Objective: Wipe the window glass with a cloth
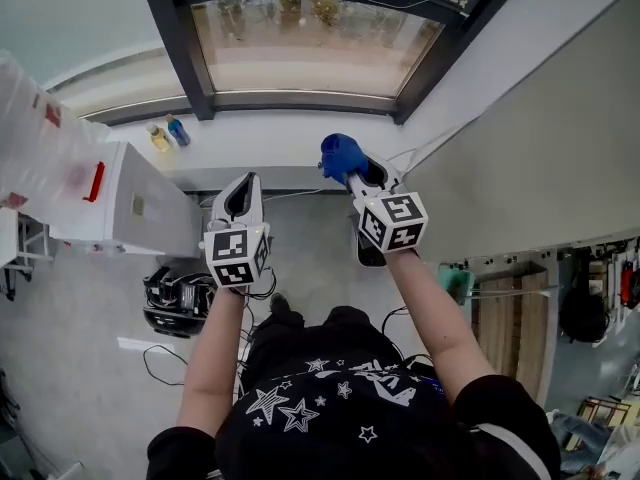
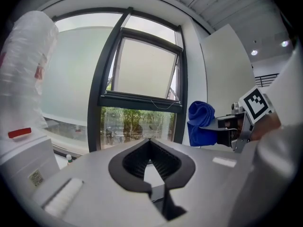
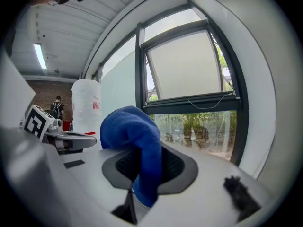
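A blue cloth (image 1: 341,155) is bunched up in my right gripper (image 1: 352,171), whose jaws are shut on it; up close the cloth (image 3: 135,143) hangs down between them. The cloth (image 2: 201,123) also shows from the left gripper view, at the right. My left gripper (image 1: 243,190) is held up beside it, shut with nothing between its jaws (image 2: 150,141). Ahead is the window glass (image 1: 312,43) in a dark frame, with a lower fixed pane (image 2: 136,129) and an upper tilted sash (image 2: 147,70). Both grippers are short of the glass.
A white sill (image 1: 260,148) runs below the window with two small bottles (image 1: 168,134) on it. A white cabinet (image 1: 120,200) and a large plastic-wrapped roll (image 2: 26,70) stand at the left. Cables and black gear (image 1: 175,303) lie on the floor. A white wall (image 1: 560,118) is at the right.
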`<state>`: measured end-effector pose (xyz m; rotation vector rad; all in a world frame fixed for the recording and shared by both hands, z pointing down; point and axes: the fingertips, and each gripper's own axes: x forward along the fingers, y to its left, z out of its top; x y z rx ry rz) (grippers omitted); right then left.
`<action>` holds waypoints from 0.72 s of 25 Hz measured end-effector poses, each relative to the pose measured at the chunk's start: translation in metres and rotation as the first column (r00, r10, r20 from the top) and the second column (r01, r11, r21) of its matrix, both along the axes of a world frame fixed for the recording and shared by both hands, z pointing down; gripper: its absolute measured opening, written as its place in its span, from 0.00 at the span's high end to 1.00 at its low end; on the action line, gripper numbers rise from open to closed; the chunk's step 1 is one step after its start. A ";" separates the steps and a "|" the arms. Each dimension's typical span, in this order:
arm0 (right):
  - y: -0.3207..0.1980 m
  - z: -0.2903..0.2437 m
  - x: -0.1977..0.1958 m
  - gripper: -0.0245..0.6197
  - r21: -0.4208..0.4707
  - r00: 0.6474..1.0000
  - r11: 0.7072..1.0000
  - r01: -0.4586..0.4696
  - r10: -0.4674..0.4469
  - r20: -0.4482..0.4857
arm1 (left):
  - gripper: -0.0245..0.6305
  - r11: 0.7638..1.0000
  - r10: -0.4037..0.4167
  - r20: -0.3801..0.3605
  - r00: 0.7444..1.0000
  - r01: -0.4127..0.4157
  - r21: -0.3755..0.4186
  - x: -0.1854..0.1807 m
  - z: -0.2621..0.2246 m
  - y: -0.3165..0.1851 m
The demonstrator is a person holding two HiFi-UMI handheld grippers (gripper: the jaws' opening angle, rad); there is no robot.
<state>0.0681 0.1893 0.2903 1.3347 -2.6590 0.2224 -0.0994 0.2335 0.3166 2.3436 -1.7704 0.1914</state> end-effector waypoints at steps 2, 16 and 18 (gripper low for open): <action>0.006 -0.002 0.003 0.84 0.006 0.999 0.999 0.049 -0.049 0.010 | 0.95 1.000 -0.018 0.013 1.000 0.017 0.010 0.009 -0.004 0.007; 0.055 0.001 0.073 0.85 0.003 0.981 0.981 0.194 -0.194 -0.014 | 0.95 0.999 -0.046 0.063 0.997 0.044 0.031 0.111 -0.013 0.051; 0.059 0.001 0.080 0.85 -0.001 0.980 0.980 0.198 -0.198 -0.008 | 0.95 0.999 -0.039 0.078 0.996 0.036 0.033 0.121 -0.012 0.055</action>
